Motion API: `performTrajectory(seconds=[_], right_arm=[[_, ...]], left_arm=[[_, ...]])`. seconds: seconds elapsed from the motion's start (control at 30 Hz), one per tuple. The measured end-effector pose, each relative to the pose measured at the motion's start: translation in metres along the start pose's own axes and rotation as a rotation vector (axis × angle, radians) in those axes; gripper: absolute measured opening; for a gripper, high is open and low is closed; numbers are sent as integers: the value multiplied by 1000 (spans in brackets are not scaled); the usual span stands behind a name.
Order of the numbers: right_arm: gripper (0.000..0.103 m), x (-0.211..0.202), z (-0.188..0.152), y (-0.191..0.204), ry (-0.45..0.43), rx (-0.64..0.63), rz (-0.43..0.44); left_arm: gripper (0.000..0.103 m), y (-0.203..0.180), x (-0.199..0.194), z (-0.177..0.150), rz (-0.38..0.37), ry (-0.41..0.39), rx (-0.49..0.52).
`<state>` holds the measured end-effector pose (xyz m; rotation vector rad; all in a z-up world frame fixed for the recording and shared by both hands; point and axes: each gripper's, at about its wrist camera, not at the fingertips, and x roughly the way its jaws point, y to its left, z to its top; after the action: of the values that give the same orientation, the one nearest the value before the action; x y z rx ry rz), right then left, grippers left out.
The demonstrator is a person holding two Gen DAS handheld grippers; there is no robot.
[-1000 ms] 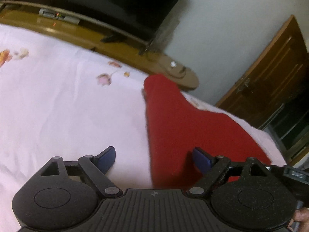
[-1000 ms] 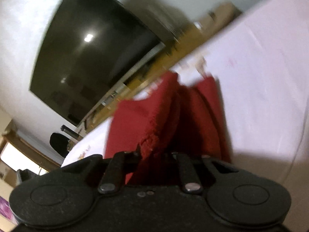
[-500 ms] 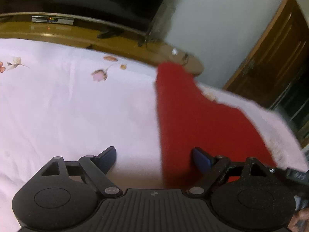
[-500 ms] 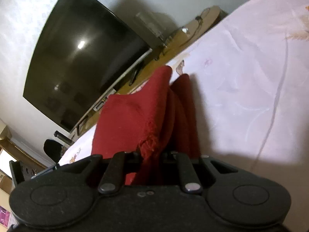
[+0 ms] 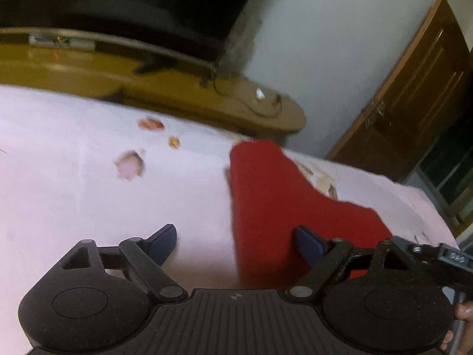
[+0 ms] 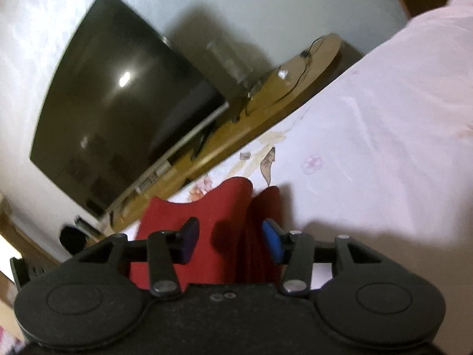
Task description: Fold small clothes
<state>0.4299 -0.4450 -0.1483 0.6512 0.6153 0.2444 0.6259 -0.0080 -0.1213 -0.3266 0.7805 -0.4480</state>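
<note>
lying flat on the pink floral sheet (image 5: 74,207), the red garment (image 5: 275,207) runs lengthwise straight ahead of both grippers, away toward the tv stand (image 5: 183,94). the right gripper (image 6: 230,238) has its fingers spread wide with a raised fold of the cloth between them, gripping nothing. the left gripper (image 5: 236,244) is also wide, the garment's left edge between its fingers, the right blue pad over the cloth. right looks nearer the fold. no writing is readable.

A pale floral bedsheet (image 5: 74,201) covers the bed. Beyond it, a dark television (image 6: 118,112) stands on a wooden console (image 5: 177,94) against a white wall (image 5: 325,44); a brown wooden door (image 5: 414,94) is at right.
</note>
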Motion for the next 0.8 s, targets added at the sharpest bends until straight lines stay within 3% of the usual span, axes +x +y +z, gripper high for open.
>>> performTrajectory(seconds=[0.03, 0.07, 0.13, 0.2, 0.3, 0.4, 0.47, 0.57, 0.63, 0.7, 0.73, 0.8], right_arm=[[27, 13, 1, 2, 40, -28, -9], [19, 22, -2, 6, 64, -62, -23], [14, 24, -8, 12, 54, -157, -95], [11, 29, -12, -2, 35, -117, -121], [14, 22, -15, 0, 31, -129, -118], [21, 9, -9, 11, 15, -173, -115], [20, -4, -1, 20, -46, -206, -105], [19, -2, 4, 42, -65, -293, -91], [18, 18, 3, 57, -23, -371, -132], [15, 46, -5, 59, 64, -443, -246], [15, 54, -10, 56, 85, -466, -285], [15, 56, -12, 52, 63, -468, -280]], left_arm=[[87, 1, 9, -1, 5, 15, -2], [87, 1, 17, -3, 24, 19, 5], [90, -5, 26, -6, 50, -10, 46], [92, -11, 32, -6, 75, -19, 51], [92, -11, 25, 0, 67, -10, 38], [92, -18, 4, 7, 65, -85, 90], [92, -27, -3, 12, 1, -114, 98], [91, -56, 1, 17, -88, -148, 195], [91, -65, 19, 16, -117, -103, 207], [91, -60, 52, 10, -96, 34, 194], [91, -60, 58, 4, -69, 37, 239], [91, -59, 57, 5, -70, 46, 275]])
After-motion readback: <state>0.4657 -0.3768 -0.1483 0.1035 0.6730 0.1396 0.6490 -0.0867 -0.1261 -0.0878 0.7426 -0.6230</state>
